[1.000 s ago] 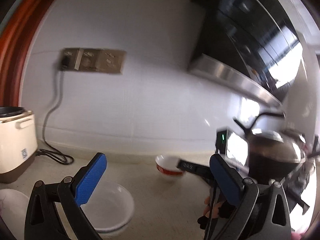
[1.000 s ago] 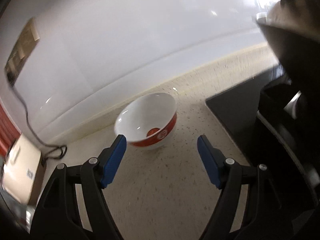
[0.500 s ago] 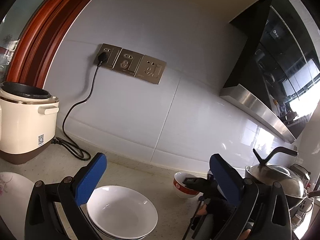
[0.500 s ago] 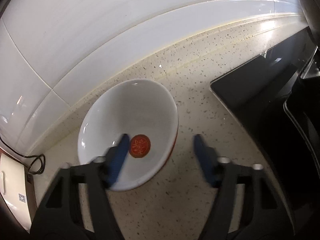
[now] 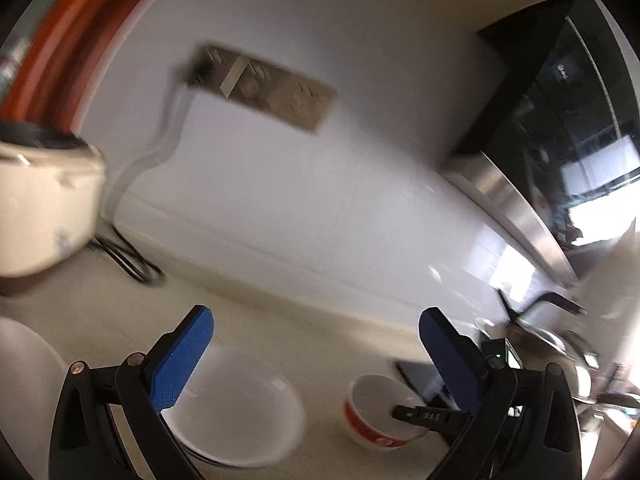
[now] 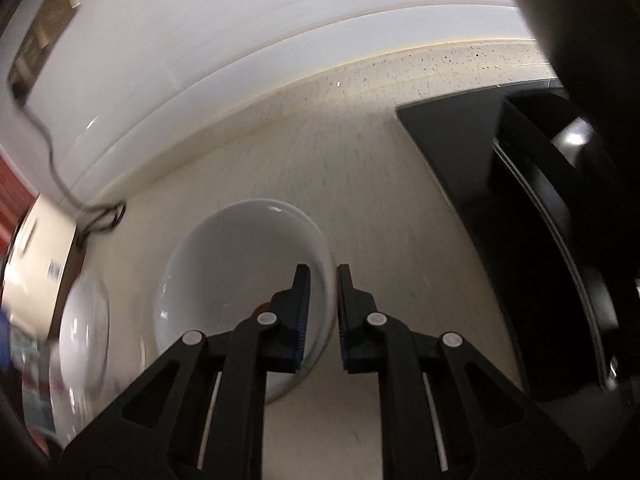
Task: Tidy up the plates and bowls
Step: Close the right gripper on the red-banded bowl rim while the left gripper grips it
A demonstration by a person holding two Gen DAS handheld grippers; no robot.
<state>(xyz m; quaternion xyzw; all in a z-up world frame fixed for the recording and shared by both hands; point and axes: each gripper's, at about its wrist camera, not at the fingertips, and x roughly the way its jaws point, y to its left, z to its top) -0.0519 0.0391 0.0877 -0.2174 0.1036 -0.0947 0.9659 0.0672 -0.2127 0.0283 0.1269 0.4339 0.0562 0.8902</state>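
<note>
Two tool (image 6: pixel 323 280) fingers pinch the red-banded bowl's (image 6: pixel 240 264) right rim.

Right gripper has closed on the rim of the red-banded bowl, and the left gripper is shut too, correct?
Not quite. The right gripper is indeed clamped on the rim of the red-banded bowl, but the left gripper is open, its blue pads wide apart and holding nothing, as the left wrist view shows.
</note>
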